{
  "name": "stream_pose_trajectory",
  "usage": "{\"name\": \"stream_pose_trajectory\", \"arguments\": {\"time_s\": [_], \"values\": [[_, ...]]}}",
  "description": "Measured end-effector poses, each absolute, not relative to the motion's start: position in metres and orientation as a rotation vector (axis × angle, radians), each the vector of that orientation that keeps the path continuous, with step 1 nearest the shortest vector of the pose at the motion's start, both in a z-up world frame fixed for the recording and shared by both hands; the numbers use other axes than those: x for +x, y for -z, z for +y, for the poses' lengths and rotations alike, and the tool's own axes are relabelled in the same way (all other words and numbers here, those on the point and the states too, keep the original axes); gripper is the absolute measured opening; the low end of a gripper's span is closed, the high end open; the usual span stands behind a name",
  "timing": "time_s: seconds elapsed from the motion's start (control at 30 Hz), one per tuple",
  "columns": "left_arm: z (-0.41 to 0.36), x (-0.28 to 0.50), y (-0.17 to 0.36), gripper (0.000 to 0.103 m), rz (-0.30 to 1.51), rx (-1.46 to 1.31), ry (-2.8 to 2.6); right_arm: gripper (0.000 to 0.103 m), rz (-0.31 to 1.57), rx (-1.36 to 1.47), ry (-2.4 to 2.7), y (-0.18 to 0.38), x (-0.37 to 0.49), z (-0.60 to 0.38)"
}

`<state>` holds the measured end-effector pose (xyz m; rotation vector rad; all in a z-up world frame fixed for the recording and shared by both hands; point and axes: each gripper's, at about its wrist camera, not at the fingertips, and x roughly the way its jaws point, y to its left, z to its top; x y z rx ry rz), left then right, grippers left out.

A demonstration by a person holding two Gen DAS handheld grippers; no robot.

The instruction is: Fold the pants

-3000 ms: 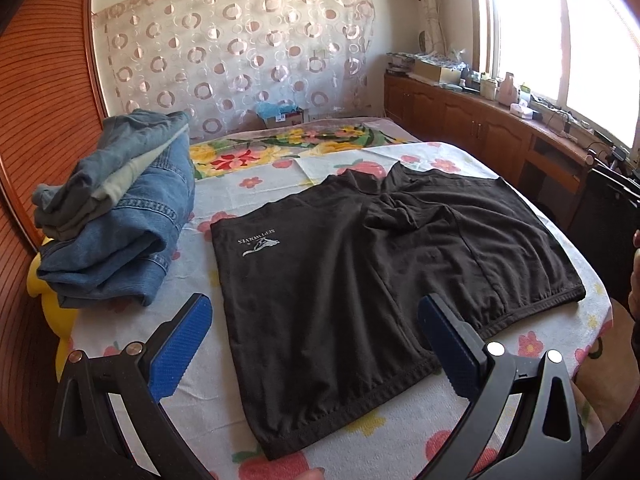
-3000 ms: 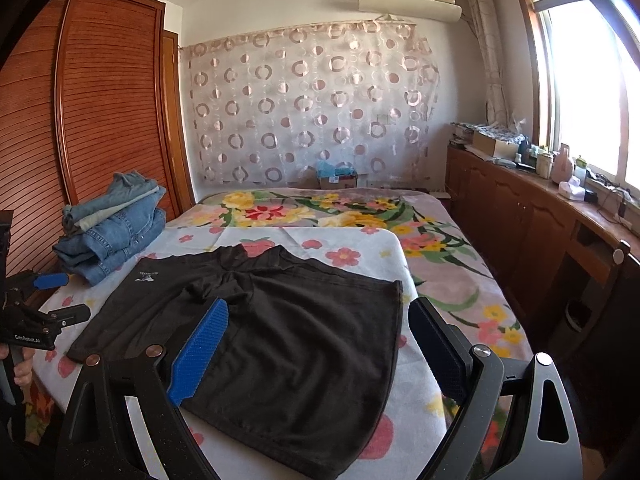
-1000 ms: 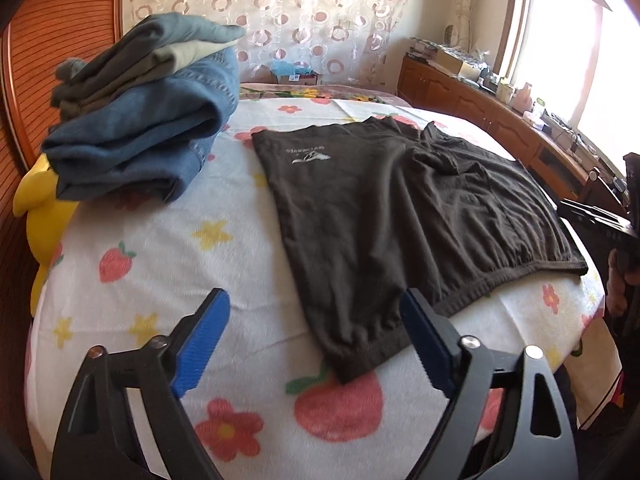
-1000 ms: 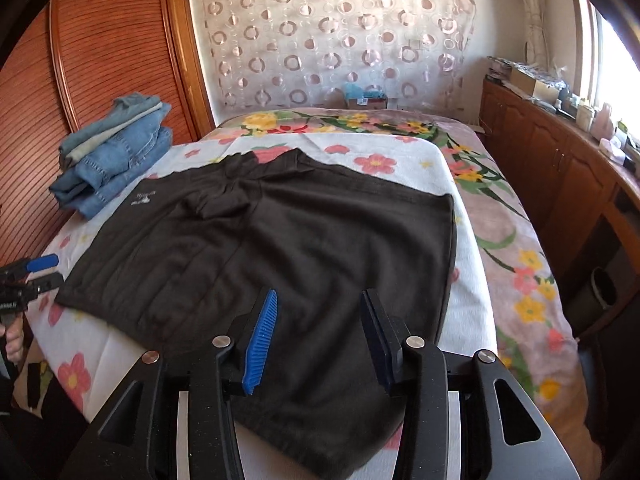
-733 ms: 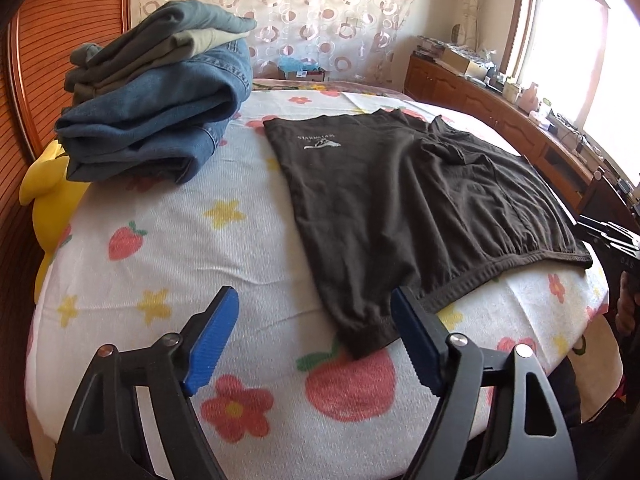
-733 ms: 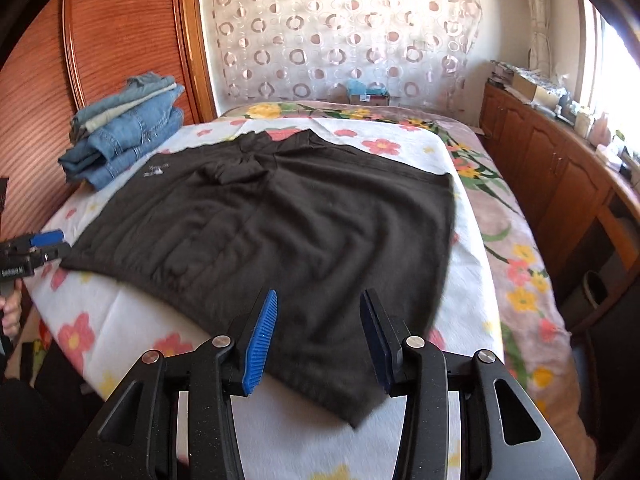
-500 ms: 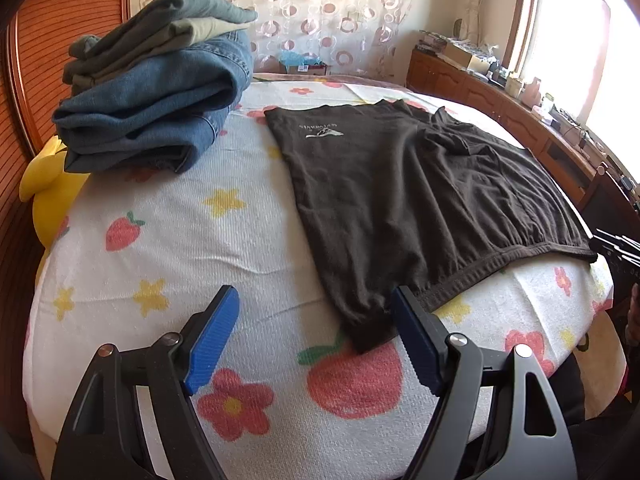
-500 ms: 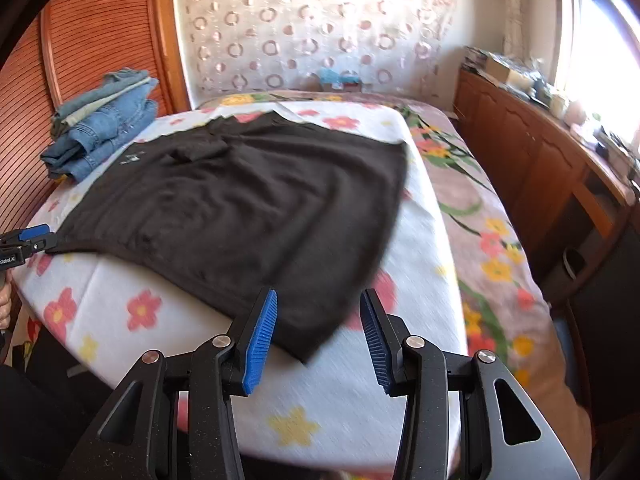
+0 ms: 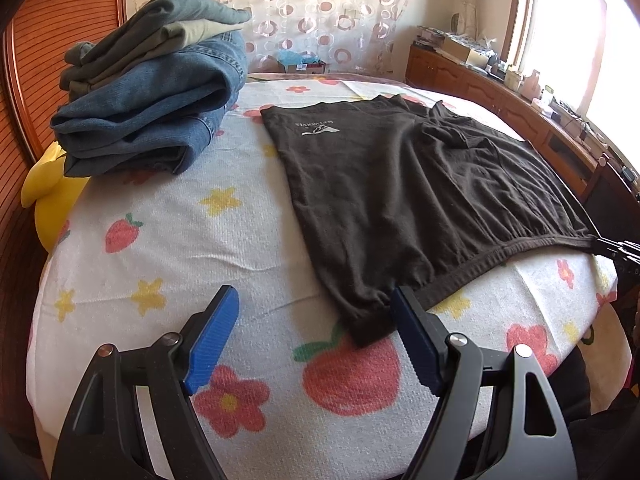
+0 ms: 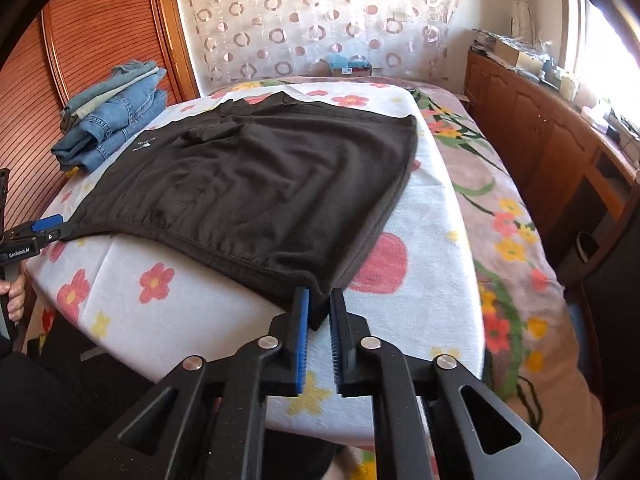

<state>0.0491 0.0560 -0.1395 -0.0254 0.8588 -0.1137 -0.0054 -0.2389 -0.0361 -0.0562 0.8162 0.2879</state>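
Dark brown shorts [image 9: 420, 184] lie flat on a flowered towel [image 9: 160, 248] on the bed, waistband toward me. My left gripper [image 9: 314, 312] is open, its right finger at the waistband's left corner. My right gripper [image 10: 319, 308] has its jaws nearly closed around the waistband's right corner [image 10: 316, 300]; the cloth sits between the pads. In the right wrist view the shorts [image 10: 256, 176] spread away from me and the left gripper [image 10: 44, 226] shows at the far left corner. The right gripper's tip [image 9: 612, 246] shows at the right corner in the left wrist view.
A stack of folded jeans [image 9: 152, 100] sits at the towel's far left, also in the right wrist view [image 10: 112, 116]. A yellow cushion [image 9: 48, 188] lies beside it. A wooden cabinet [image 10: 560, 152] runs along the right wall. A wooden wardrobe [image 10: 100, 32] stands left.
Both grippers dropped low to the waistband corners. The right gripper's jaws narrowed around the right corner. The left gripper stayed open, closing in on the left corner.
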Motion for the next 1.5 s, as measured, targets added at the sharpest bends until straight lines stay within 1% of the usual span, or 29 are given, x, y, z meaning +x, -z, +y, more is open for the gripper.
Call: {"name": "stream_pose_trajectory", "arguments": {"time_s": [0.13, 0.2, 0.27, 0.37, 0.4, 0.47, 0.6, 0.67, 0.7, 0.77, 0.8, 0.87, 0.93, 1.13, 1.5], "values": [[0.057, 0.047, 0.139, 0.079, 0.856, -0.033, 0.11, 0.009, 0.814, -0.056, -0.277, 0.036, -0.006, -0.239], [0.057, 0.046, 0.139, 0.078, 0.854, -0.041, 0.117, 0.013, 0.803, -0.049, -0.274, 0.034, -0.01, -0.237], [0.056, 0.044, 0.138, 0.069, 0.85, -0.04, 0.122, 0.018, 0.782, -0.046, -0.271, 0.032, -0.012, -0.235], [0.055, 0.041, 0.138, 0.061, 0.846, -0.044, 0.128, 0.024, 0.755, -0.035, -0.267, 0.026, -0.016, -0.235], [0.054, 0.04, 0.138, 0.06, 0.843, -0.04, 0.131, 0.025, 0.746, -0.035, -0.263, 0.025, -0.017, -0.234], [0.051, 0.039, 0.138, 0.053, 0.839, -0.023, 0.135, 0.026, 0.73, -0.029, -0.261, 0.023, -0.019, -0.233], [0.044, 0.037, 0.138, 0.045, 0.833, -0.016, 0.161, 0.026, 0.712, -0.012, -0.251, 0.022, -0.021, -0.231], [0.041, 0.038, 0.138, 0.036, 0.833, -0.015, 0.174, 0.026, 0.709, 0.005, -0.247, 0.023, -0.02, -0.232], [0.041, 0.038, 0.137, 0.034, 0.833, -0.015, 0.182, 0.026, 0.707, 0.011, -0.245, 0.024, -0.02, -0.232], [0.038, 0.039, 0.137, 0.024, 0.832, -0.014, 0.2, 0.026, 0.705, 0.018, -0.244, 0.025, -0.021, -0.233], [0.037, 0.039, 0.137, 0.022, 0.832, -0.012, 0.205, 0.026, 0.704, 0.022, -0.244, 0.026, -0.021, -0.233], [0.033, 0.04, 0.136, 0.014, 0.831, -0.002, 0.199, 0.027, 0.702, 0.031, -0.246, 0.027, -0.021, -0.234], [0.032, 0.042, 0.134, 0.01, 0.83, 0.005, 0.194, 0.027, 0.705, 0.037, -0.246, 0.029, -0.021, -0.235], [0.024, 0.048, 0.121, 0.006, 0.807, 0.026, 0.214, 0.027, 0.71, 0.055, -0.239, 0.033, -0.017, -0.238], [-0.029, 0.068, 0.081, 0.005, 0.732, 0.11, 0.323, 0.027, 0.687, 0.075, -0.242, 0.034, -0.017, -0.239]]}}
